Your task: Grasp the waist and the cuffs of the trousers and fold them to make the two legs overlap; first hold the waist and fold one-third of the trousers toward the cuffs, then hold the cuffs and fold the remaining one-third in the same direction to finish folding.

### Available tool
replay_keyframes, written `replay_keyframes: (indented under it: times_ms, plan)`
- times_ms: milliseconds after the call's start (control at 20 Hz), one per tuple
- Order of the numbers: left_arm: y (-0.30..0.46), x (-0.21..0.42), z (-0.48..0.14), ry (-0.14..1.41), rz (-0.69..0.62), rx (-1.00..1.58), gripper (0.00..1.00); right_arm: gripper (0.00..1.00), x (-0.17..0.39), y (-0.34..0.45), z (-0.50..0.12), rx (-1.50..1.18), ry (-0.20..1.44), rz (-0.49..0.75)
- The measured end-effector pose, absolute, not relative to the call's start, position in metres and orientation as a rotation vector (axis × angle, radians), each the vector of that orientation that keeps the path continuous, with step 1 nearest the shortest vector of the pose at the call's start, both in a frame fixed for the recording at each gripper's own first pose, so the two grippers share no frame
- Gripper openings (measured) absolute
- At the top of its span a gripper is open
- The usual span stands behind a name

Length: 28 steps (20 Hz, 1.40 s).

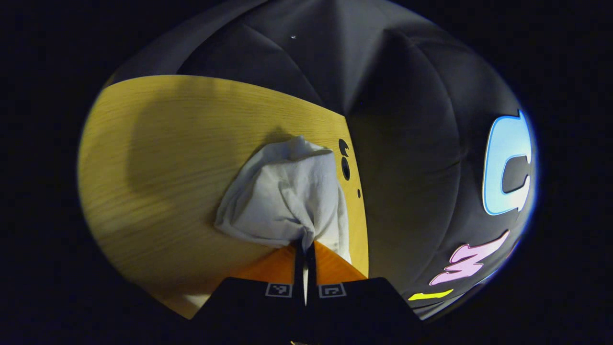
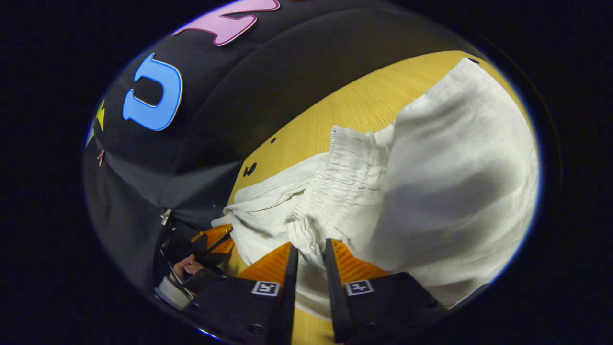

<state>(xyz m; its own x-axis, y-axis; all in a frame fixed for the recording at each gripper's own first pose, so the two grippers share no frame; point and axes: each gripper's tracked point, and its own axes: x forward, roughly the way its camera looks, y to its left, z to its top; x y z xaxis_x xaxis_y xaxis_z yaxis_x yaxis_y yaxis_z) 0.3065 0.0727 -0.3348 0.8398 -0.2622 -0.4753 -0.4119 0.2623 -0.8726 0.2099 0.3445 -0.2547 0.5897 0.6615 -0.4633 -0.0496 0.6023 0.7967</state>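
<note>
Trousers (image 2: pixel 431 191) of white cloth lie on the wooden counter (image 2: pixel 364 105), and both claws hold them. Closest in the right gripper view, the right claw (image 2: pixel 310 254) pinches the bunched elastic waist (image 2: pixel 345 177) between its two fingers. The bunch looks thick and small, so I think it could slip out if the pull is quick. In the left gripper view, the left claw (image 1: pixel 305 247) is clenched on a thin bit of the cloth, likely a cuff end, and the rest hangs crumpled in a heap (image 1: pixel 282 196). The heap sits close to the counter's edge (image 1: pixel 357 191), beside some dark holes (image 1: pixel 345 165). A hard tug could drag the cloth over that edge. Farther off in the right gripper view, a hand (image 2: pixel 187 266) holds the other claw near the cloth. If the two claws lift unevenly, the legs may not line up.
</note>
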Motion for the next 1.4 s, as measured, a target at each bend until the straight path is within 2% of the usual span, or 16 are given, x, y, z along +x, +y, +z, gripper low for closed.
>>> replay_keyframes:
  times_ms: [50, 100, 150, 200, 250, 300, 650, 850, 950, 1200, 1400]
  plan:
    - [0.074, 0.305, -0.333, 0.608, 0.122, -1.331, 0.06, 0.45, 0.206, 0.346, -0.249, 0.826, 0.848, 0.488]
    - [0.075, 0.303, -0.33, 0.591, 0.127, -1.345, 0.05, 0.4, 0.202, 0.343, -0.242, 0.827, 0.842, 0.498]
    - [0.076, 0.302, -0.324, 0.565, 0.123, -1.364, 0.06, 0.58, 0.194, 0.335, -0.238, 0.839, 0.826, 0.501]
    - [0.078, 0.295, -0.316, 0.539, 0.114, -1.382, 0.06, 0.6, 0.189, 0.325, -0.233, 0.864, 0.81, 0.498]
    - [0.08, 0.289, -0.308, 0.511, 0.107, -1.395, 0.06, 0.46, 0.181, 0.309, -0.227, 0.891, 0.793, 0.494]
    - [0.081, 0.288, -0.302, 0.487, 0.101, -1.403, 0.06, 0.63, 0.18, 0.298, -0.224, 0.911, 0.779, 0.482]
    - [0.069, 0.287, -0.258, 0.388, 0.085, -1.33, 0.05, 0.63, 0.168, 0.213, -0.216, 1.025, 0.695, 0.363]
    - [0.004, 0.287, -0.187, 0.321, -0.093, -1.129, 0.05, 0.63, 0.156, 0.173, -0.204, 1.059, 0.651, 0.359]
    - [-0.047, 0.283, -0.165, 0.334, -0.197, -1.023, 0.05, 0.63, 0.15, 0.151, -0.205, 1.054, 0.64, 0.345]
    - [-0.172, 0.273, -0.16, 0.419, -0.383, -0.808, 0.05, 0.63, 0.135, 0.085, -0.216, 1.057, 0.612, 0.263]
    - [-0.24, 0.256, -0.172, 0.47, -0.491, -0.674, 0.05, 0.63, 0.128, 0.045, -0.226, 1.06, 0.604, 0.207]
